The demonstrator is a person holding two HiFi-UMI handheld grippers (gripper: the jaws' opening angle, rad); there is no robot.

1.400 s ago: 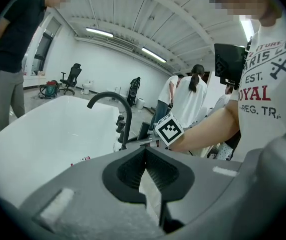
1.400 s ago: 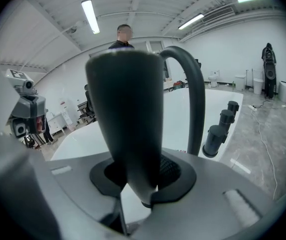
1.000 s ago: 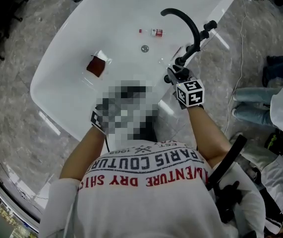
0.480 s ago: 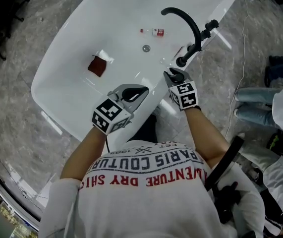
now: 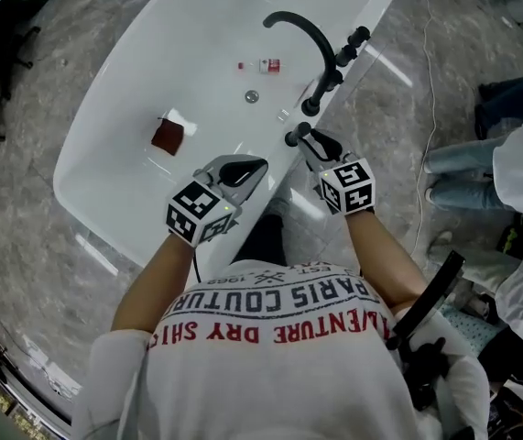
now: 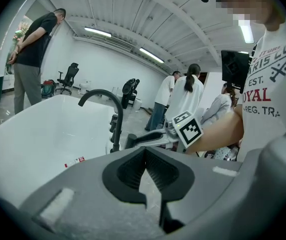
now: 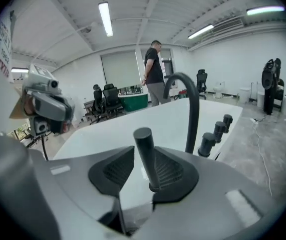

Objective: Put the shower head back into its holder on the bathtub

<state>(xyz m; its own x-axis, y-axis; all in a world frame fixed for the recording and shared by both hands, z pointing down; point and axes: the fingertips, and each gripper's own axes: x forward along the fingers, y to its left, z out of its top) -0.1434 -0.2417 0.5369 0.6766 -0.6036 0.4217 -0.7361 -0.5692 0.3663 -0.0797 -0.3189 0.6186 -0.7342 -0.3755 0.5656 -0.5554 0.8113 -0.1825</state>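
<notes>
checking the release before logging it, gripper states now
Left gripper: shut, empty.
Right gripper: open, jaws just opened; shower head stands between them, not pinched.

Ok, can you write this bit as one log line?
right gripper: fingers just been opening, shower head upright between them | left gripper: shut, empty

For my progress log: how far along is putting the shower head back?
Looks done: the shower head stands upright on the bathtub rim, apparently seated. In hand: the right gripper has just been opening its jaws, now apart around it. Remaining: draw the gripper clear.
</notes>
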